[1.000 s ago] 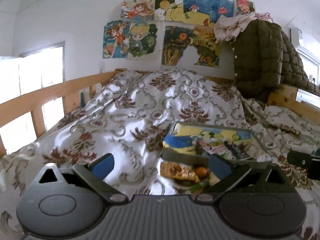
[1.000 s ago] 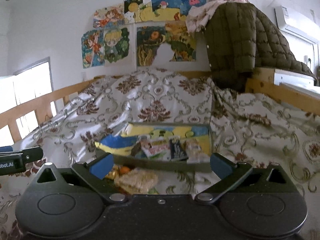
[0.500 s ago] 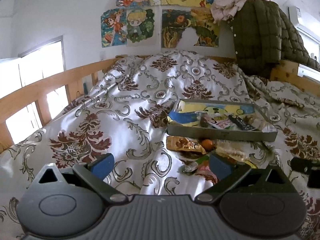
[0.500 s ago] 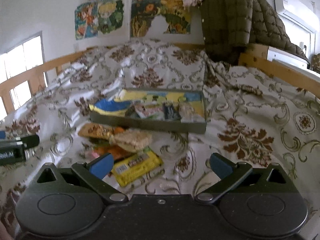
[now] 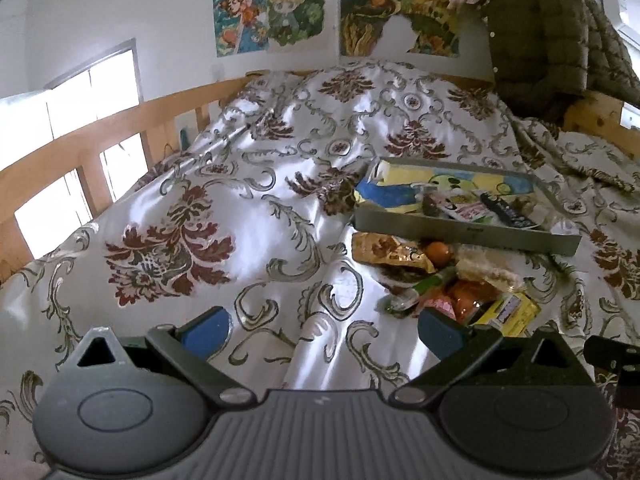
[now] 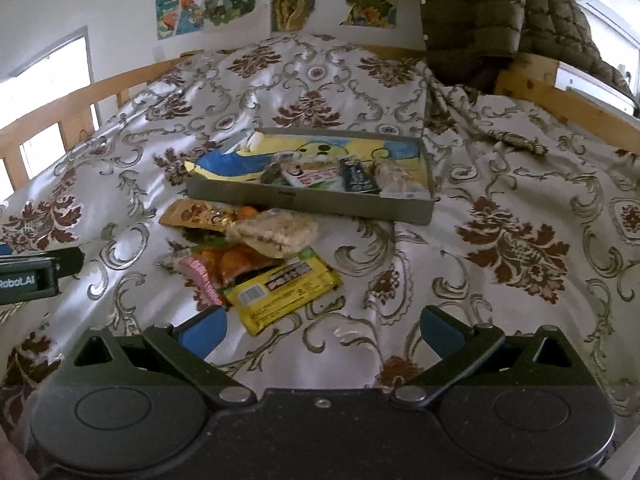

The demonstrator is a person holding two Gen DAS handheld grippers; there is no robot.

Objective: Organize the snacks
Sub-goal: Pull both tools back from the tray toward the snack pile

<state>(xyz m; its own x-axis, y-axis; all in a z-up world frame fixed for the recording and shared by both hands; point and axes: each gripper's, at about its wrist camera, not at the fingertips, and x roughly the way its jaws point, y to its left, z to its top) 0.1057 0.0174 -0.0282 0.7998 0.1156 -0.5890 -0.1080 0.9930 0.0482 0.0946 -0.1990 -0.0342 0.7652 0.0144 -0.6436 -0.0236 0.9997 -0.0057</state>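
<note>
A grey tray (image 6: pixel 308 202) (image 5: pixel 460 231) lies on the bed with several snack packets in it. In front of it lies a loose pile: a yellow packet (image 6: pixel 286 292) (image 5: pixel 514 312), a clear bag of pale biscuits (image 6: pixel 274 230), a gold-brown packet (image 6: pixel 196 214) (image 5: pixel 390 252), an orange packet (image 6: pixel 236 262) and a pink one (image 6: pixel 200 276). My right gripper (image 6: pixel 322 330) is open and empty, just short of the pile. My left gripper (image 5: pixel 324 330) is open and empty, left of the pile.
The patterned satin bedspread (image 6: pixel 500 240) covers the bed. Wooden rails (image 5: pixel 80 152) run along the left and far right (image 6: pixel 568 104). A dark green quilted jacket (image 6: pixel 500 12) hangs at the head. Posters (image 5: pixel 272 16) are on the wall.
Both grippers have tilted down and risen, so the tray and the loose pile now show from above. Both stay open. Nothing on the bed has moved.
</note>
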